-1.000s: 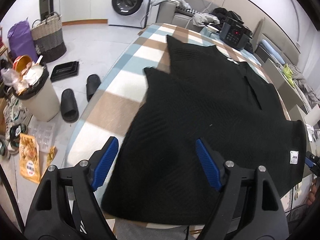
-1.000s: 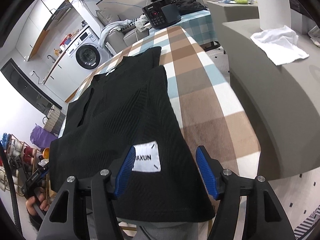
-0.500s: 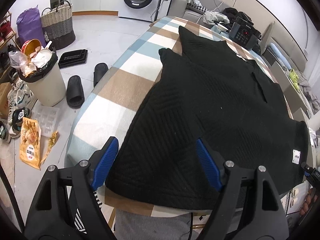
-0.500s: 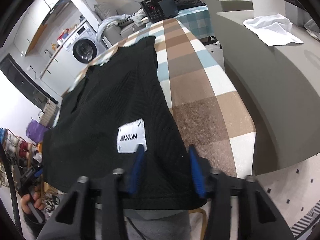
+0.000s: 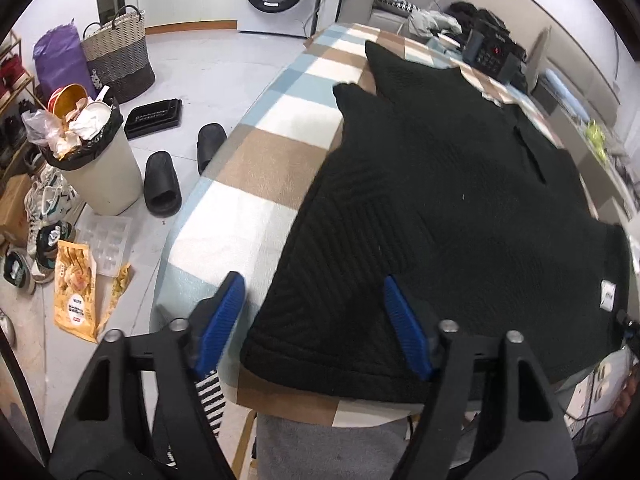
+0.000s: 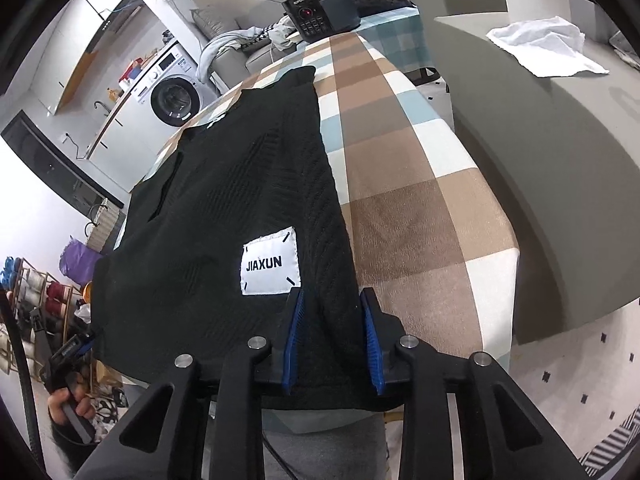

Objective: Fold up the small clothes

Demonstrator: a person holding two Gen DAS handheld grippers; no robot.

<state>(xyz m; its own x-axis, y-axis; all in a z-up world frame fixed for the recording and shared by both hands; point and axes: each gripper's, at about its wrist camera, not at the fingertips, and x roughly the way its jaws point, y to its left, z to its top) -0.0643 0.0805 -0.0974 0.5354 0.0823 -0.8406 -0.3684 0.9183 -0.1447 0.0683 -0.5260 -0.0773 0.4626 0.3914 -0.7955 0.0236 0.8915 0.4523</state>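
A black knitted garment (image 5: pixel 440 200) lies spread flat on a checked tablecloth (image 5: pixel 260 168); it also shows in the right wrist view (image 6: pixel 240 200) with a white JIAXUN label (image 6: pixel 270 266) near its hem. My left gripper (image 5: pixel 312 312) is open, its blue fingers astride the hem's near left corner. My right gripper (image 6: pixel 330 332) has its jaws narrowed around the hem's right corner beside the label, with a gap still between the pads.
A black appliance (image 6: pixel 320 12) and dark clothes stand at the table's far end. A grey counter (image 6: pixel 540 160) with a white cloth (image 6: pixel 544 46) flanks the right side. On the floor left are a full bin (image 5: pixel 92 160), slippers (image 5: pixel 162 184), a basket (image 5: pixel 118 58).
My right gripper's jaws have narrowed from wide open onto the hem corner. My left gripper has pulled back toward the near table edge, staying open.
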